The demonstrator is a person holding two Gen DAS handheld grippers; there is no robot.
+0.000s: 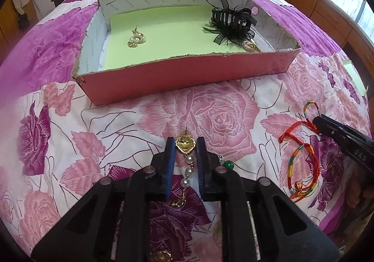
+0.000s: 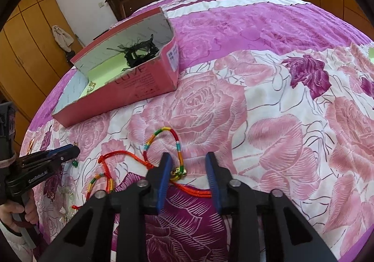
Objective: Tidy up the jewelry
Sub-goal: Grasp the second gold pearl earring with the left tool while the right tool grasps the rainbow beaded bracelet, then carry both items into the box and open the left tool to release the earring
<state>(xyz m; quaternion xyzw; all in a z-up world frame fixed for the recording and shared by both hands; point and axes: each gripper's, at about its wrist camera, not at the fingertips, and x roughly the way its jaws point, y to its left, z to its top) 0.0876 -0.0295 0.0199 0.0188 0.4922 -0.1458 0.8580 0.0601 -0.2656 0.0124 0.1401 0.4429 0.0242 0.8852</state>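
The left claw [image 1: 185, 145] stands spread low over the bed [image 1: 210, 110], its two blue fingers [image 1: 169, 163] flanking a gold-and-pearl earring [image 1: 187, 156] that lies on the rose-patterned cover. The earring's gold top sits between the fingertips, and its string of pearls runs back down the gap toward the camera; neither finger presses on it. Just right of that claw lies a small green bead [image 1: 228, 165].

The right claw [image 2: 188, 160] is also spread, hanging over a red cord bracelet [image 2: 163, 142] with rainbow-wrapped sections. The bracelet's loop lies just ahead of the fingertips, while its small gold bells [image 2: 178, 172] and a stretch of red cord rest between the fingers, closer to the left one. More of the cord trails away to the left across the cover.

Farther back on the bed sits an open pink box [image 1: 187, 79] with a pale green floor. Inside it lie a matching gold-and-pearl earring [image 1: 136, 38] on the left and a black feathered hair clip [image 1: 231, 22] on the right
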